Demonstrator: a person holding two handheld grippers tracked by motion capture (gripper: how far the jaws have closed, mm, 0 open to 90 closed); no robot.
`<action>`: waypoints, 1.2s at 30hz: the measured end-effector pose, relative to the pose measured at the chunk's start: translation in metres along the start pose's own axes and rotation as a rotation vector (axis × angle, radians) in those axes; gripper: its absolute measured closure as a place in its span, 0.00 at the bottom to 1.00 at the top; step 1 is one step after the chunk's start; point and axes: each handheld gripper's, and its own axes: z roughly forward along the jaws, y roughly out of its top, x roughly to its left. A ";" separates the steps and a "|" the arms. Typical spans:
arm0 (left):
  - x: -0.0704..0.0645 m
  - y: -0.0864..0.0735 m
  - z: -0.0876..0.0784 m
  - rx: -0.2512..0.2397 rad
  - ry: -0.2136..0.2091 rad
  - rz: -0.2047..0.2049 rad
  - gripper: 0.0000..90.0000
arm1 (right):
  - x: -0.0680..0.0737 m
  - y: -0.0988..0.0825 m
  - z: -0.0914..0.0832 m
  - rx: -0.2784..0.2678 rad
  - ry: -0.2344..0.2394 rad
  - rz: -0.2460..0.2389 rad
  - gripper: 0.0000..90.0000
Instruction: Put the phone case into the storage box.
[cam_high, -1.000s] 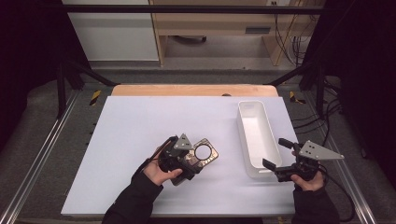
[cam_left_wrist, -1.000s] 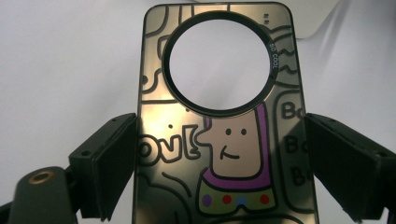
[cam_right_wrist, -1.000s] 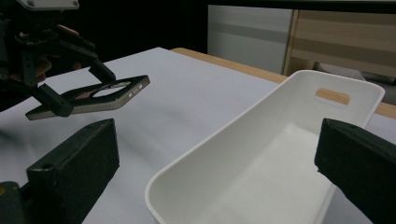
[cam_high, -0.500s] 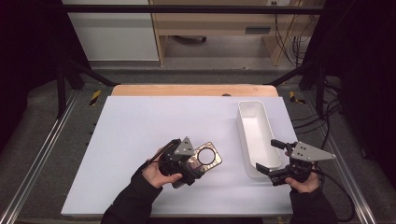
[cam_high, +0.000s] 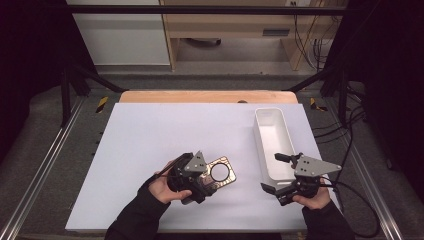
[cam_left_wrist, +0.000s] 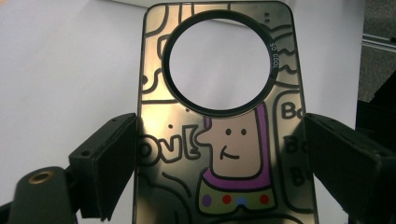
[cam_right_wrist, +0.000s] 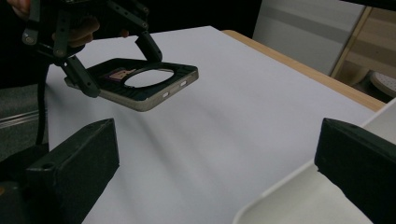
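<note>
A phone case (cam_high: 219, 174) with a large round camera opening and cartoon drawings is clamped by its two long edges between the jaws of the left gripper (cam_high: 207, 176); in the left gripper view the case (cam_left_wrist: 219, 121) is seen flat-on, with a jaw pad set against each side; in the right gripper view it (cam_right_wrist: 140, 84) is seen held level and clear of the white table sheet (cam_right_wrist: 224, 107), the left gripper (cam_right_wrist: 116, 60) closed on it from above; the case is placed over the near middle of the sheet (cam_high: 165, 130), well apart from the white tray (cam_high: 272, 142) at the right; the right gripper (cam_high: 278, 172) is held just beside the tray's near end, its jaws spread apart with nothing between them; in its own view the tray's rim (cam_right_wrist: 299, 186) is seen between the jaws
</note>
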 end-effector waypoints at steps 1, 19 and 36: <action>0.000 0.000 0.000 0.000 0.001 0.005 0.13 | 0.001 0.001 0.002 0.005 0.007 -0.006 0.00; -0.005 -0.004 -0.008 0.001 -0.016 0.061 0.13 | 0.025 0.017 0.029 0.108 0.095 -0.173 0.01; -0.016 0.013 -0.004 0.024 -0.035 0.175 0.13 | 0.034 0.024 0.049 0.169 0.169 -0.254 0.03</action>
